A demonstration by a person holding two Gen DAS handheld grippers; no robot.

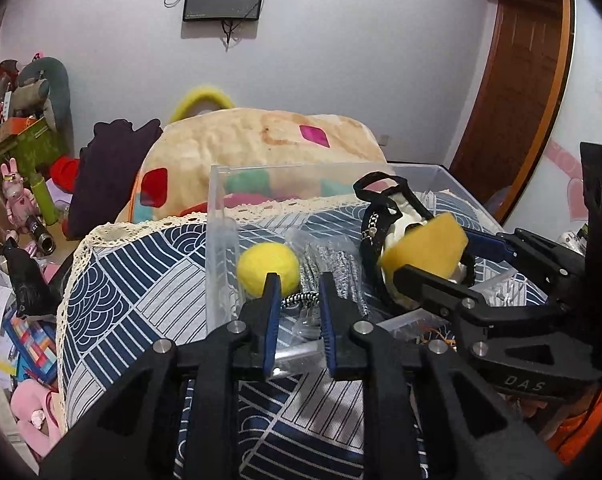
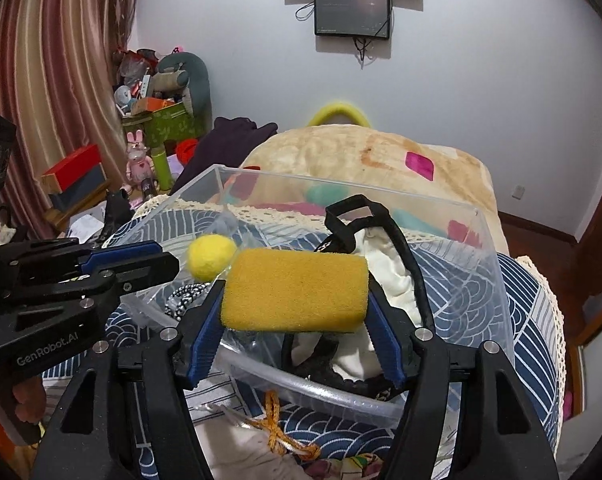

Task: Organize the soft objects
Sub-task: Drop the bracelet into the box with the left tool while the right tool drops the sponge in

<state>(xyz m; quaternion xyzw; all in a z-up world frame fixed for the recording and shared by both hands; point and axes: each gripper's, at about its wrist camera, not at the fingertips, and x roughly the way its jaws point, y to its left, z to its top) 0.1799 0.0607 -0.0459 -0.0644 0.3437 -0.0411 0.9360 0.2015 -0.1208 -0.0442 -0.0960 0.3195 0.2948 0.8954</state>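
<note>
My right gripper [image 2: 295, 294] is shut on a yellow sponge [image 2: 297, 290] and holds it above the clear plastic box [image 2: 497, 276]; the sponge also shows in the left wrist view [image 1: 425, 246]. Inside the box lie a yellow felt ball [image 1: 268, 268], a black-and-white braided cord [image 1: 301, 300] and a cream cloth with black straps [image 2: 385, 272]. My left gripper [image 1: 299, 286] hangs over the box's near left corner, jaws a narrow gap apart and empty, with the ball and cord just past its tips.
The box stands on a blue-and-white patterned cover [image 1: 141, 296] with a lace edge. An orange cord [image 2: 279, 436] lies in front of the box. A beige blanket [image 1: 261, 140] is heaped behind. Toys and boxes [image 1: 25, 216] clutter the floor at left.
</note>
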